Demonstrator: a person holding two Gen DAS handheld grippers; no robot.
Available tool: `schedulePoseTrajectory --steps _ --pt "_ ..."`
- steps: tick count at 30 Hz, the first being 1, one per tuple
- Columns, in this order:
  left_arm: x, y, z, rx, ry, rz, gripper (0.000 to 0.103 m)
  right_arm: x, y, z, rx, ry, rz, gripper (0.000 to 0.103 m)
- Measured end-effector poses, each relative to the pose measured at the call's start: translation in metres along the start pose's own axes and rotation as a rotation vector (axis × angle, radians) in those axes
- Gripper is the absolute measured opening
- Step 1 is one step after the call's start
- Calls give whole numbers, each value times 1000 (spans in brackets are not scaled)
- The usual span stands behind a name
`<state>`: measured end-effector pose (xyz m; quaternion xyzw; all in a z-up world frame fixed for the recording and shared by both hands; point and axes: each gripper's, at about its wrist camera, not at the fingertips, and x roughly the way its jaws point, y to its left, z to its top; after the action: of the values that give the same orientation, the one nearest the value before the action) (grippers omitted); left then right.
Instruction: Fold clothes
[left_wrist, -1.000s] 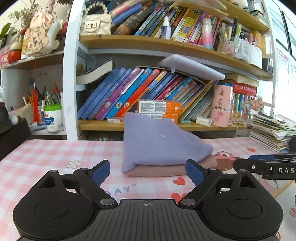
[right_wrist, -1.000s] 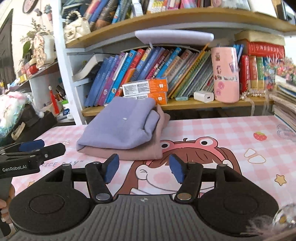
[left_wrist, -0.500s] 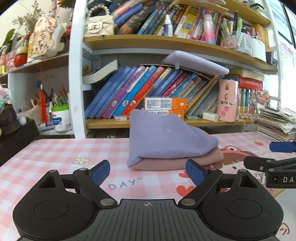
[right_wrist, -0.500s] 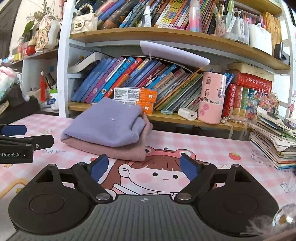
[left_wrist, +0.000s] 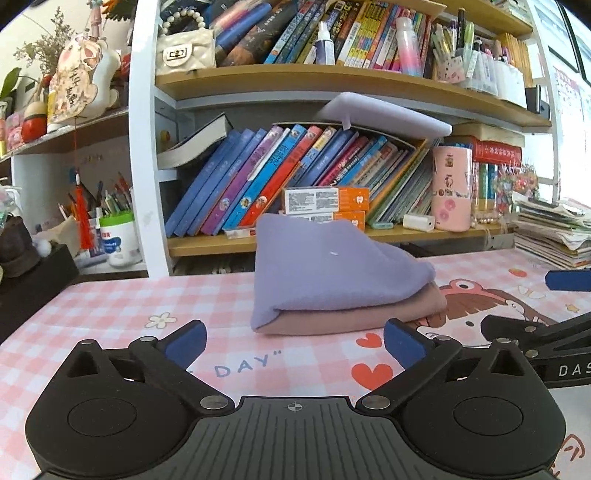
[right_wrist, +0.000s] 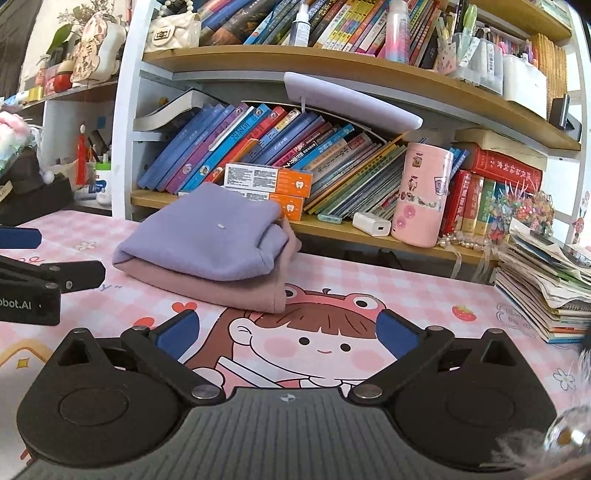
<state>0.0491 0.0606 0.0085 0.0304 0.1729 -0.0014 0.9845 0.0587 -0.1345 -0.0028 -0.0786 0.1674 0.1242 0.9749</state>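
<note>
While both grippers hang low over the mat, we note the following.

Left wrist view
- Left gripper (left_wrist: 293, 341): we see its jaws spread wide and opening; nothing between the blue pads (left_wrist: 186, 341).
- Lilac garment (left_wrist: 332, 275): folded, lying on top of the pink garment (left_wrist: 388, 314), just ahead of the jaws and apart from them.
- Stack position: we place it mid-mat (left_wrist: 110, 306), in front of the lower shelf (left_wrist: 221, 243).
- Right gripper (left_wrist: 532, 306): enters from the right edge, one blue pad and a black finger in sight, clear of the stack.
- Behind: leaning books (left_wrist: 258, 184), two orange boxes (left_wrist: 325, 199), a pink cup (left_wrist: 451, 188).

Right wrist view
- Right gripper (right_wrist: 288, 338): we see its jaws wide and opening; only the cartoon print of the mat (right_wrist: 461, 295) shows between the pads (right_wrist: 397, 336).
- Lilac garment (right_wrist: 207, 236): folded, on the pink garment (right_wrist: 229, 291), which sticks out below it on the near and right sides.
- Stack position: ahead and left of the jaws, not touched by them.
- Left gripper (right_wrist: 51, 256): at the left edge, near the stack, not touching it.
- Right side: a pile of papers (right_wrist: 546, 280) on the mat; white charger (right_wrist: 371, 223) on the shelf (right_wrist: 369, 236) beside the pink cup (right_wrist: 421, 195).
</note>
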Motion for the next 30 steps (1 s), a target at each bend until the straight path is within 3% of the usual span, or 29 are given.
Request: schedulePoseTrajectory --steps 14,30 --pt "2 -9 0 44 14 40 103 1 -5 0 27 4 1 103" --pt "3 -10 -1 55 24 16 103 3 -2 0 11 22 7 103"
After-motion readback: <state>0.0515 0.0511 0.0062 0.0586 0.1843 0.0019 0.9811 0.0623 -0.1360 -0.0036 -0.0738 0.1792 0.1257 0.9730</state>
